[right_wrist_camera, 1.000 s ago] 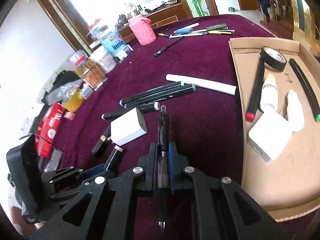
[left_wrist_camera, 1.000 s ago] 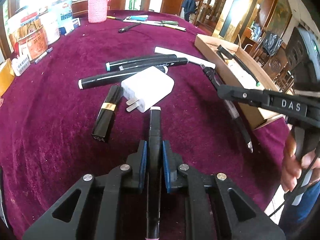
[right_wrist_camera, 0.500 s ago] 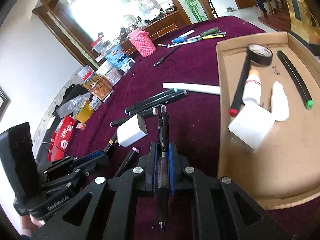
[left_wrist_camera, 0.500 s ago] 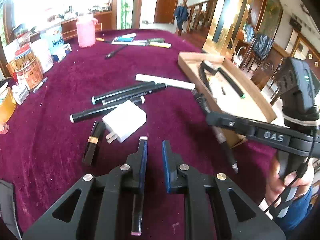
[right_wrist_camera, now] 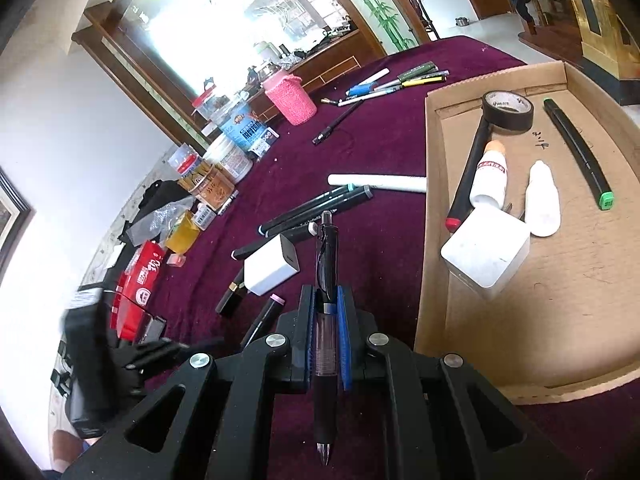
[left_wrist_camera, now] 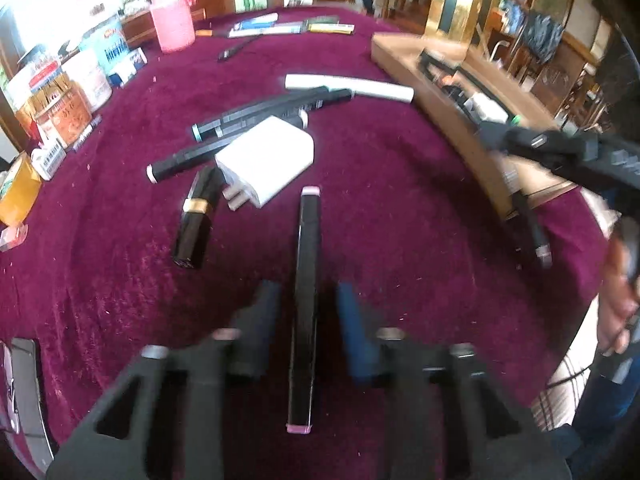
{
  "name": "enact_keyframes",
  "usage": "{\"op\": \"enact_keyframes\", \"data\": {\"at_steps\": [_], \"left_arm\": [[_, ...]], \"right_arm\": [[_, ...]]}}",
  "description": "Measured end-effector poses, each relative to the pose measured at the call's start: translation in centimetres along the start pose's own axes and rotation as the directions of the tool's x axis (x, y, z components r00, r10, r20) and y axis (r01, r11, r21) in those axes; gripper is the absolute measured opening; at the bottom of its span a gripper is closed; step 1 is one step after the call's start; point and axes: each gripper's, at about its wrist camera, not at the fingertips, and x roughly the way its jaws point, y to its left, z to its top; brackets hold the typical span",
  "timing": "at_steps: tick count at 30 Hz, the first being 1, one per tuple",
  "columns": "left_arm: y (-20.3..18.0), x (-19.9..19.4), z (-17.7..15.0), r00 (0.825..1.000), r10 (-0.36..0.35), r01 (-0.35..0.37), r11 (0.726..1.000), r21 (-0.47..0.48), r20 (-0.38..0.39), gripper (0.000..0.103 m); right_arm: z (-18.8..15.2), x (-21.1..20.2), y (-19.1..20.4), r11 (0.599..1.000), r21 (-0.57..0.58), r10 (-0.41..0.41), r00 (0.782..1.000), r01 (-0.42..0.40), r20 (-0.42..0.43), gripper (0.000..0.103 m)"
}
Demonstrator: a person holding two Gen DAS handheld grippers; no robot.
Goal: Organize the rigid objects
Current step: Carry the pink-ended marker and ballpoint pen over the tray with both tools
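Observation:
My left gripper (left_wrist_camera: 308, 300) is open, its jaws either side of a black marker with pink ends (left_wrist_camera: 305, 280) that lies on the purple cloth. My right gripper (right_wrist_camera: 325, 308) is shut on a black gel pen (right_wrist_camera: 326, 320) and holds it above the cloth beside the cardboard tray (right_wrist_camera: 432, 240). The tray holds a white cube, a tape roll, two white bottles and two markers. A white charger (left_wrist_camera: 266, 160), a black lipstick tube (left_wrist_camera: 198, 216), several black markers (left_wrist_camera: 256, 116) and a white stick (left_wrist_camera: 352, 86) lie ahead on the cloth.
A pink cup (left_wrist_camera: 172, 28), jars and boxes (left_wrist_camera: 60, 96) stand along the far left of the table. More pens (left_wrist_camera: 288, 26) lie at the far side. The right gripper shows in the left wrist view (left_wrist_camera: 560, 148) over the tray's edge.
My left gripper has let go of the pink-ended marker; the jaws have opened wide and the marker lies on the cloth between them. My right gripper has risen with the pen still in it.

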Motion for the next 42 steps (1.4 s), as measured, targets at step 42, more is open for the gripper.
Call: {"op": "enact_keyframes", "data": {"at_steps": [42], "left_arm": [[-17.6,4.1,14.3,0.908,-0.418,0.418,0.908,0.028,-0.020,0.012]], "right_arm": [[6.7,-8.0,-14.4,0.915,0.194,-0.376,0.923,0.355,0.083,0.009]]}}
